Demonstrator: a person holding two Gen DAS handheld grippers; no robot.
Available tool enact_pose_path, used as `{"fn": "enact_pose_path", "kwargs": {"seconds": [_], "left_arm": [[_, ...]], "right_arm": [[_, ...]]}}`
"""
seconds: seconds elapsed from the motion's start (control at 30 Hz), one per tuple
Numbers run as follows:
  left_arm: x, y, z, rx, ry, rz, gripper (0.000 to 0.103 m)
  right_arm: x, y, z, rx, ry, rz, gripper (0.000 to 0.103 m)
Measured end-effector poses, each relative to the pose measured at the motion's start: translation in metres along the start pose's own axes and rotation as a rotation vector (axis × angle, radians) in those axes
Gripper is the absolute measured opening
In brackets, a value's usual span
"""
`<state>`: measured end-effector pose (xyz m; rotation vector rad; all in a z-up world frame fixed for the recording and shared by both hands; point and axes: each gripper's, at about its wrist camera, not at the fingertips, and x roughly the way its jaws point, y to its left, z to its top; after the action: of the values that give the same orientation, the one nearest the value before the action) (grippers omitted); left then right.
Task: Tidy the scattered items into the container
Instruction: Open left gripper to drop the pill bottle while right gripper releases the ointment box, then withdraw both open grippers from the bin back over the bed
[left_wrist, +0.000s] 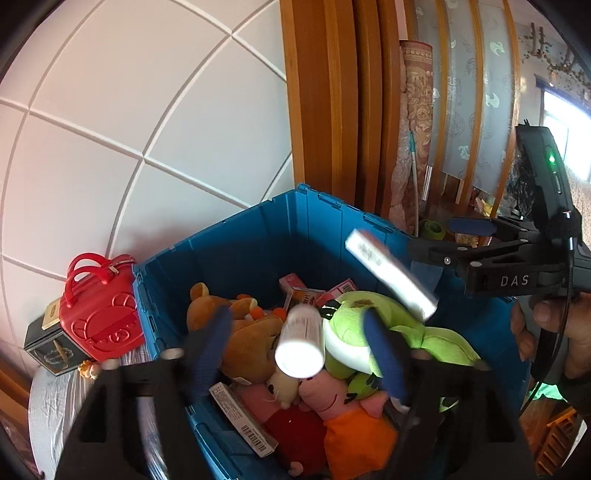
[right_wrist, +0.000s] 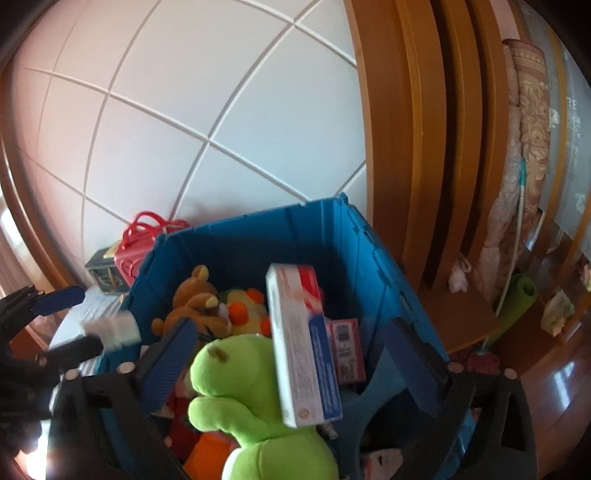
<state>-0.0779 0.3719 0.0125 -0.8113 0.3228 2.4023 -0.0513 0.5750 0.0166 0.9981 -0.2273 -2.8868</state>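
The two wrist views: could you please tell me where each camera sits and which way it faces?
Left wrist: on the left claw, facing down into the blue bin; its blue fingers frame a white bottle; the right claw and a hand show at right.
Right wrist: on the right claw, facing down into the blue bin; its fingers frame a toothpaste box; the left claw shows at left.
Shared: blue bin, green plush, white bottle, toothpaste box.

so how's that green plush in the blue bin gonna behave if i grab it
The green plush looks soft and stuffed, so it would probably squash between the fingers and flop rather than stay stiff. Its fuzzy fabric likely grips well. It seems light for its bulk, resting atop other toys in the blue bin.
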Motion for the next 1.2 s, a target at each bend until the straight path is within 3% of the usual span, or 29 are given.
{"fn": "enact_pose_path", "kwargs": {"seconds": [0.3,0.63,0.97,1.2], "left_arm": [[-0.008,0.019,-0.012,-0.029,0.0,0.045,0.093],[-0.035,0.048,-0.036,-0.086,-0.009,0.094,0.093],[-0.073,0.101,-0.078,-0.176,-0.016,0.167,0.093],[-0.1,0.152,-0.11,-0.248,-0.024,0.205,0.093]], "right_arm": [[-0.005,0.011,-0.004,0.001,0.008,0.002,0.102],[-0.017,0.051,-0.013,-0.03,0.008,0.027,0.102],[-0.019,0.116,-0.018,-0.079,0.031,0.075,0.102],[-0.016,0.182,-0.018,-0.145,0.039,0.104,0.102]]}}
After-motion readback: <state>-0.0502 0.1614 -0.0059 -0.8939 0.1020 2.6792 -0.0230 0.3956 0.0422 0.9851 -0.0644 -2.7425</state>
